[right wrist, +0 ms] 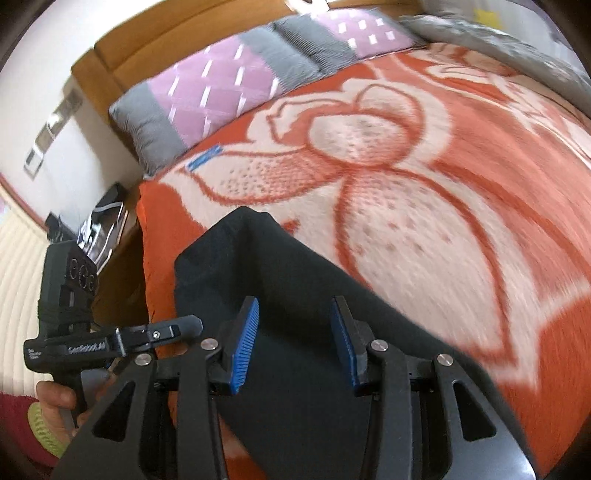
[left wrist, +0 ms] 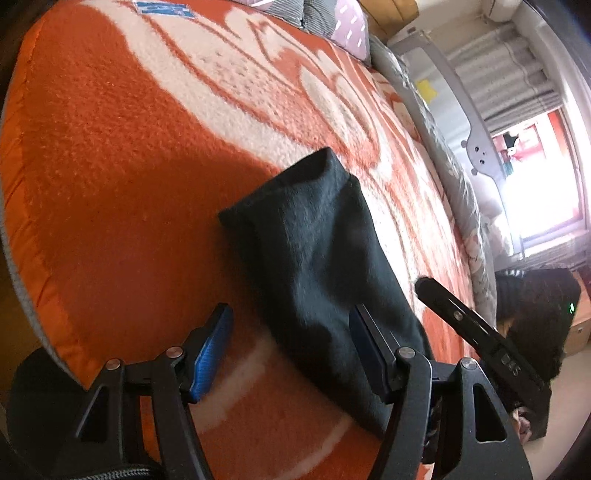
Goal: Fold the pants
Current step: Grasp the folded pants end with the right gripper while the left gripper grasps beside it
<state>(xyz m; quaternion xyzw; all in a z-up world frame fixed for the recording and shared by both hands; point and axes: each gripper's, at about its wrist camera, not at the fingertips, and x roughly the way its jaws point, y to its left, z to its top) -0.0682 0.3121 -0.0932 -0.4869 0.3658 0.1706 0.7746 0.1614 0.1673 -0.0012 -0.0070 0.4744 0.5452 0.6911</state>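
Observation:
The dark pants (left wrist: 317,258) lie folded in a narrow bundle on the orange and cream blanket (left wrist: 129,206). My left gripper (left wrist: 290,334) is open, its blue pads apart, just above the blanket with the near end of the pants by its right finger. In the right wrist view the pants (right wrist: 295,302) spread under my right gripper (right wrist: 293,332), which is open and empty above the cloth. The right gripper's finger (left wrist: 454,314) shows at the right of the left wrist view. The left gripper's body (right wrist: 110,339) shows at the left of the right wrist view.
Pink and grey pillows (right wrist: 221,92) lie at the wooden headboard (right wrist: 184,22). A grey quilt (left wrist: 461,192) and a bed rail (left wrist: 461,103) run along the far side. The bed edge (left wrist: 22,266) drops off near the left gripper. A window (left wrist: 535,177) is beyond.

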